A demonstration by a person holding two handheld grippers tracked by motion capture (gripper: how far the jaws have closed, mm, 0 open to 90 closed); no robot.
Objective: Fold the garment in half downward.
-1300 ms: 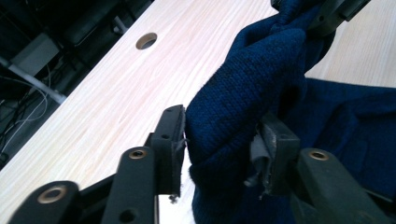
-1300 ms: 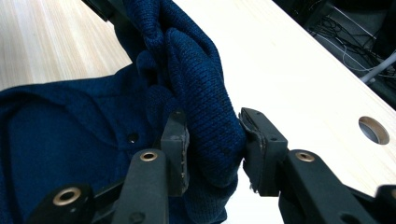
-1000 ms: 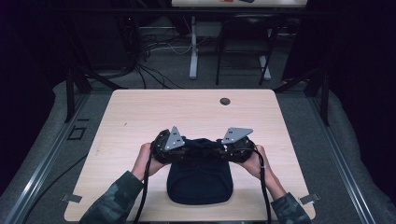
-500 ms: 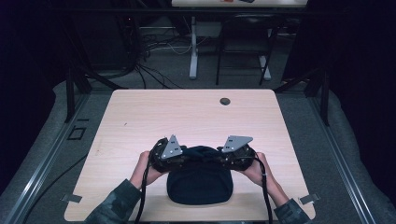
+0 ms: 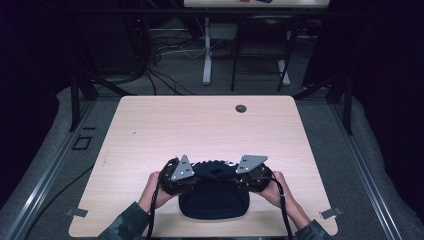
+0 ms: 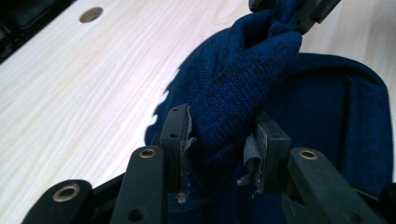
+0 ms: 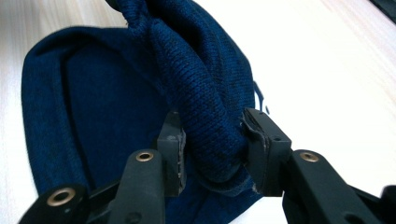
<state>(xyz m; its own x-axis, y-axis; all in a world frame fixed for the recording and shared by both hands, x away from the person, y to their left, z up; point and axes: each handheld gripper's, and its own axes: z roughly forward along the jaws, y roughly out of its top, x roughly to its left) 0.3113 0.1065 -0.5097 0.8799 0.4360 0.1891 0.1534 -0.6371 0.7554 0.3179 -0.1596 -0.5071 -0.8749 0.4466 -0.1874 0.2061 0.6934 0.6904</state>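
Gripping bunched knit cap [image 5: 214, 202], hands [image 5: 152, 187] low, level.

High view above the person's side, facing forward and down on the tabletop [image 5: 150, 125], both claw views close along their jaws, sharing the knit [image 6: 243, 79].

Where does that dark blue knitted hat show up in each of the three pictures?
High view: the hat lies at the table's near edge, bottom centre, between the two grippers.
Left gripper view: it takes up the centre and right, a bunched fold clamped between the jaws.
Right gripper view: it takes up the left and centre, a fold clamped between the jaws.
Shared landmark: the round hole in the table, also top left in the left gripper view.
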